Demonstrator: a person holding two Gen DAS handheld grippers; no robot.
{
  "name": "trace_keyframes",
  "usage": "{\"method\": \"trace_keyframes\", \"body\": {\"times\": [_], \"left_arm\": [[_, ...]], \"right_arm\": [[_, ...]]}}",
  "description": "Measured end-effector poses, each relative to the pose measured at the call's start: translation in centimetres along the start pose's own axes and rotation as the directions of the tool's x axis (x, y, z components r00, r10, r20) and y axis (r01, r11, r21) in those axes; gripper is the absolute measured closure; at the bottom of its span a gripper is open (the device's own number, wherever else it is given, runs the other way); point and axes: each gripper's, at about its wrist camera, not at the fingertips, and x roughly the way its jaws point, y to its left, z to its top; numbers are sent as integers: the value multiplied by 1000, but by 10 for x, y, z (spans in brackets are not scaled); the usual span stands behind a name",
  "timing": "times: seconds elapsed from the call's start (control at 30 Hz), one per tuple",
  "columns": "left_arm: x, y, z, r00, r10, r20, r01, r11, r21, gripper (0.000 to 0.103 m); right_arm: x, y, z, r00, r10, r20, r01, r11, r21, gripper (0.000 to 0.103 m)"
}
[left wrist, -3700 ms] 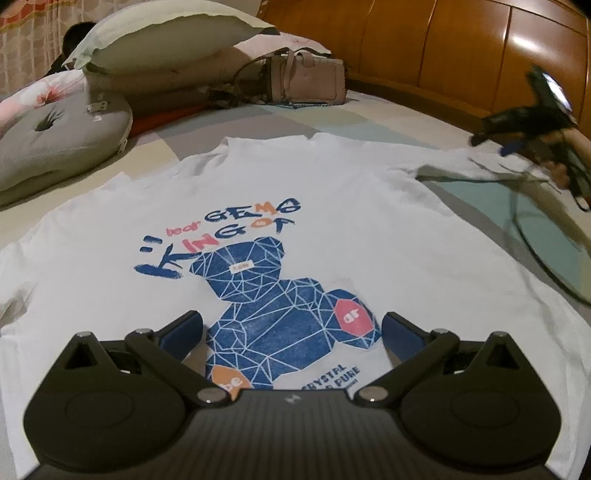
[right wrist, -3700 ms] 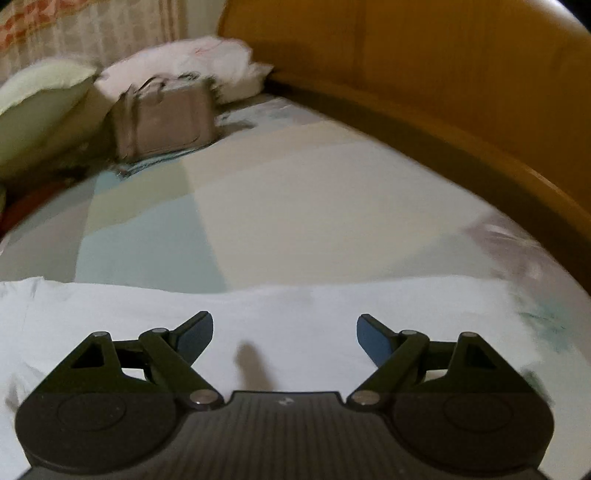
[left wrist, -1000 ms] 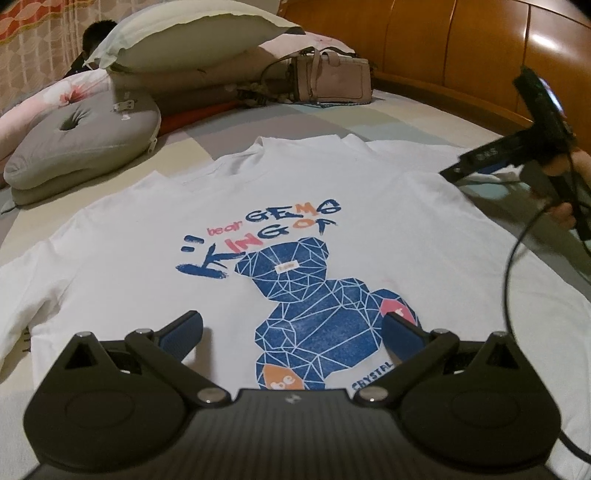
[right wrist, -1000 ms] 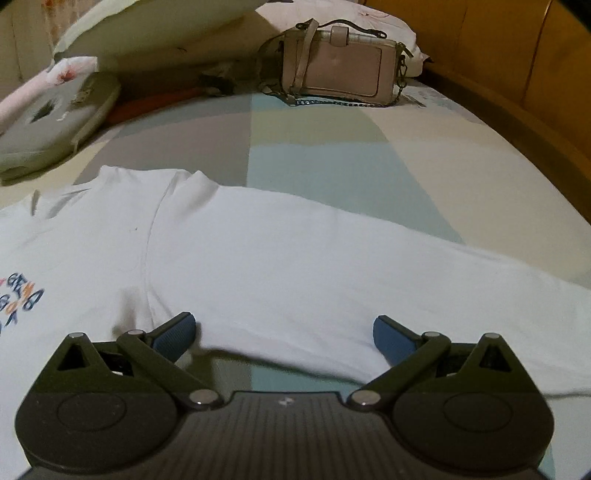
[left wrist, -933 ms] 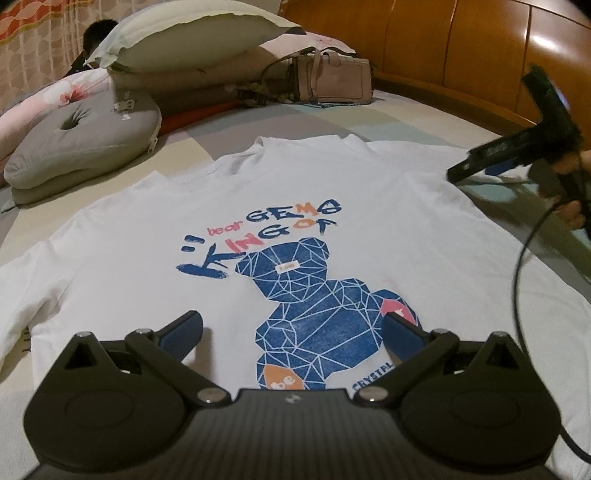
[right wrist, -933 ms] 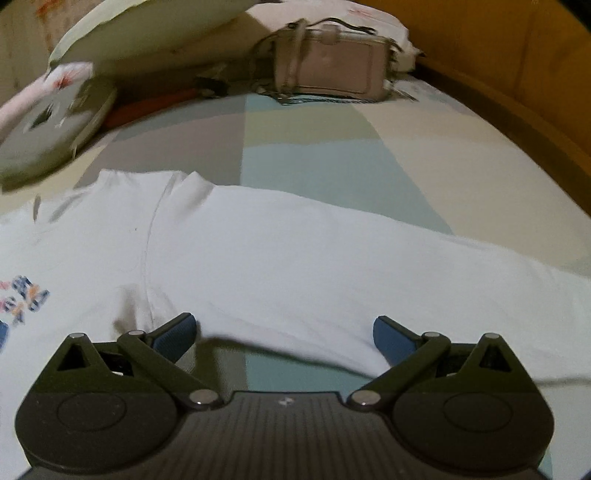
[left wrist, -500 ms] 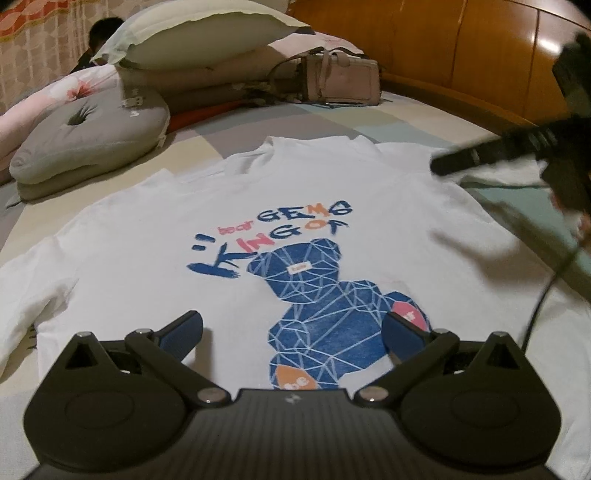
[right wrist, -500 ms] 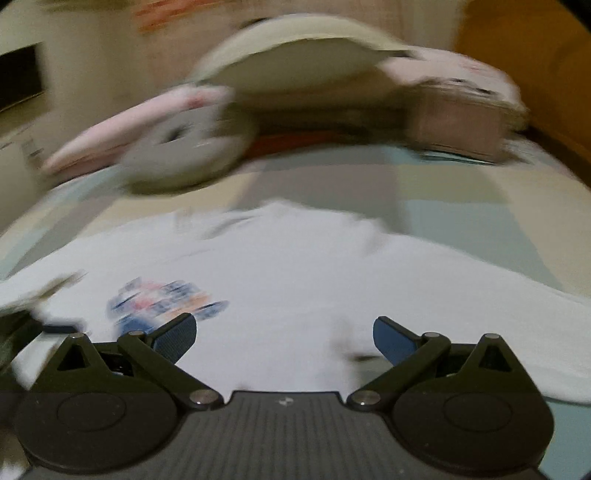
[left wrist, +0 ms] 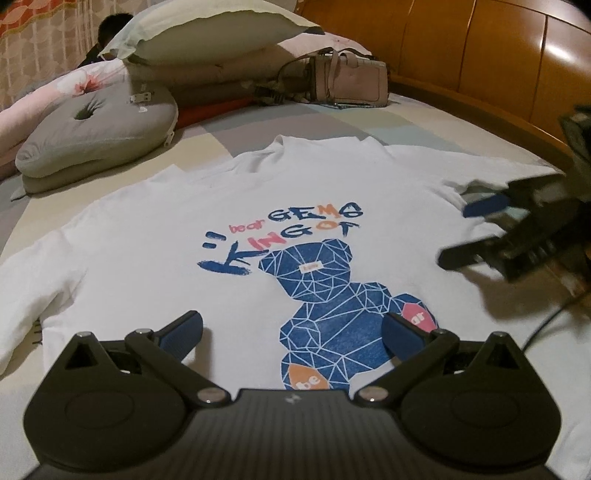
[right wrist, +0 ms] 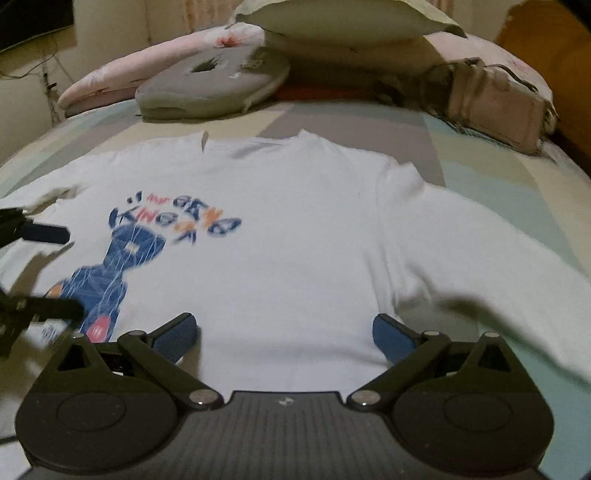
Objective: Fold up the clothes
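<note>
- Lying flat on the bed (left wrist: 424,122) is a white T-shirt (left wrist: 177,236), front side up, with a blue bear print (left wrist: 332,306) in the middle.
- Both sleeves are spread out to the sides.
- The left gripper (left wrist: 291,328) hangs over the near edge of the shirt, with its jaws spread wide and nothing in them.
- The right gripper (right wrist: 284,330) hangs over the right side of the shirt, also spread wide and empty.
- At the far end of the bed are a gray cushion (left wrist: 92,129), a big pillow (left wrist: 207,33) and a pink handbag (left wrist: 347,83).
</note>
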Motion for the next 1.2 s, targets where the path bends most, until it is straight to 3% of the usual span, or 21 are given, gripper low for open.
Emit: {"method": "trace_keyframes", "body": {"times": [0.13,0.2,0.3,0.37,0.47,0.67,0.8,0.93,1.07,1.13,1.2], "left_arm": [[-1,-2,0,1000,-2,5,2,1000,4,1],[-1,-2,1,1000,-2,6,2,1000,3,1],[0,-2,0,1000,-1,4,1,1000,3,1],[0,-3,0,1000,1,1,-1,1000,5,1],[2,-3,0,1000,1,-4,-1,1000,6,1],[3,-4,0,1000,3,-6,-3,1000,11,1],[2,-6,-1,1000,4,0,-4,1000,13,1],[3,-8,-2,1000,8,-6,-8,1000,20,1],[5,-10,-2,1000,-7,-12,7,1000,21,1],[6,-10,-2,1000,-16,-12,16,1000,17,1],[4,-9,-1,1000,-18,-8,18,1000,6,1]], "right_arm": [[-19,-3,-1,1000,-7,0,7,999,33,0],[-30,-14,3,998,-38,45,35,997,62,0],[-37,-48,11,980,-176,98,164,980,117,0],[-33,-82,11,964,-254,83,233,952,201,0],[-29,-125,-1,954,-300,6,282,903,325,0],[-66,-133,-31,938,-346,11,318,875,366,0],[-85,-141,-29,885,-459,84,398,837,376,0],[-66,-164,-28,810,-585,-45,522,683,511,0],[-59,-152,-34,771,-630,-98,586,640,497,0],[-67,-144,-24,773,-626,-100,583,640,500,0],[-75,-132,-14,807,-588,-51,526,678,513,0]]}}
